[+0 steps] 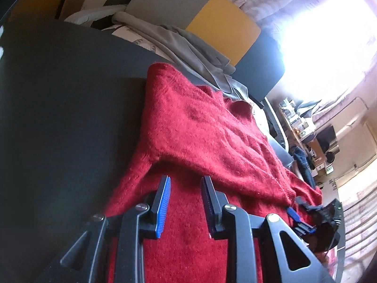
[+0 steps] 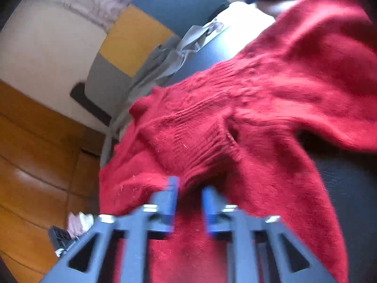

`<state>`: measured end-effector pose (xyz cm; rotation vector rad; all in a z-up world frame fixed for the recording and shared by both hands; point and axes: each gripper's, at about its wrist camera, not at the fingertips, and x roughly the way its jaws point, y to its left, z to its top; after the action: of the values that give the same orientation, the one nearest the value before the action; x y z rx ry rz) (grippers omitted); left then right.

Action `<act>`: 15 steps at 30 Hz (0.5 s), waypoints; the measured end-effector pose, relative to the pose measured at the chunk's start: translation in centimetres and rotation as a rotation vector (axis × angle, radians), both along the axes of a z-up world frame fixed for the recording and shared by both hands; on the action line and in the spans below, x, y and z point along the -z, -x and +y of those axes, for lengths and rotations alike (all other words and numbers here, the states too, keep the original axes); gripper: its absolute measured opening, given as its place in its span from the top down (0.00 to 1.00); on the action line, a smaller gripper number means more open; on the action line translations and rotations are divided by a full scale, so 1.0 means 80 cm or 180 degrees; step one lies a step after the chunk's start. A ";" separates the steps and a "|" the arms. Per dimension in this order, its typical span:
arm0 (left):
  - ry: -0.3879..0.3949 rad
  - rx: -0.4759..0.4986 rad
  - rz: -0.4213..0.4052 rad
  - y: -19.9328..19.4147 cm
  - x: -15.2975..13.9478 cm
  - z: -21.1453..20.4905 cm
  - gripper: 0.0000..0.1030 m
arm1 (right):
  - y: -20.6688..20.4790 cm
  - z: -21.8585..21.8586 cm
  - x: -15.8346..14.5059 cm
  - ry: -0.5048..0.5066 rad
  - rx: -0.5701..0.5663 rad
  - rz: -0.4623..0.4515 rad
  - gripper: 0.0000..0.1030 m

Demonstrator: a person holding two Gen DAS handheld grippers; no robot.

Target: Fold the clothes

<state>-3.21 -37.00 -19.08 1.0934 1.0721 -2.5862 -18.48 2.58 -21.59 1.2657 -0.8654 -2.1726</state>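
A red knitted sweater [image 1: 200, 129] lies on a dark table [image 1: 70, 118], with one layer raised in a fold across it. My left gripper [image 1: 186, 188] sits at its near edge, its blue pads [image 1: 162, 202] narrowly apart with red knit filling the gap. At the sweater's right edge, my right gripper [image 1: 306, 214] grips the fold's end. The right wrist view is blurred. There the sweater [image 2: 271, 94] bunches at a ribbed band, which runs between the fingers of the right gripper [image 2: 189, 195]. Part of the sweater hangs off the table edge.
A grey garment [image 1: 188, 47] lies crumpled at the table's far edge, also visible as grey cloth [image 2: 165, 63]. Behind it stands a chair with yellow and grey panels [image 1: 221, 23]. Blue cloth [image 1: 301, 158] lies to the right. Wooden floor [image 2: 35, 153] shows below the table.
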 end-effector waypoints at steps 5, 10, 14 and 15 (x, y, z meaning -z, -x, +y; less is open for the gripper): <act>-0.0057 0.0032 -0.0019 0.016 0.003 -0.002 0.74 | 0.013 0.030 -0.016 0.0003 0.0248 0.0142 0.45; -0.0369 -0.0062 -0.0047 0.034 0.018 -0.014 0.73 | 0.044 0.023 -0.020 -0.0033 0.0183 0.0165 0.45; -0.0224 -0.0191 -0.0084 0.033 0.019 -0.020 0.75 | 0.070 -0.005 -0.013 -0.0353 -0.0066 0.0092 0.54; -0.0188 -0.0224 -0.0093 0.033 0.019 -0.021 0.78 | 0.072 -0.011 -0.015 -0.0486 -0.0114 0.0127 0.72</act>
<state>-5.85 -38.69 -20.60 1.0825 1.1654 -2.4918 -24.25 1.73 -20.39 1.2940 -0.6666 -2.2633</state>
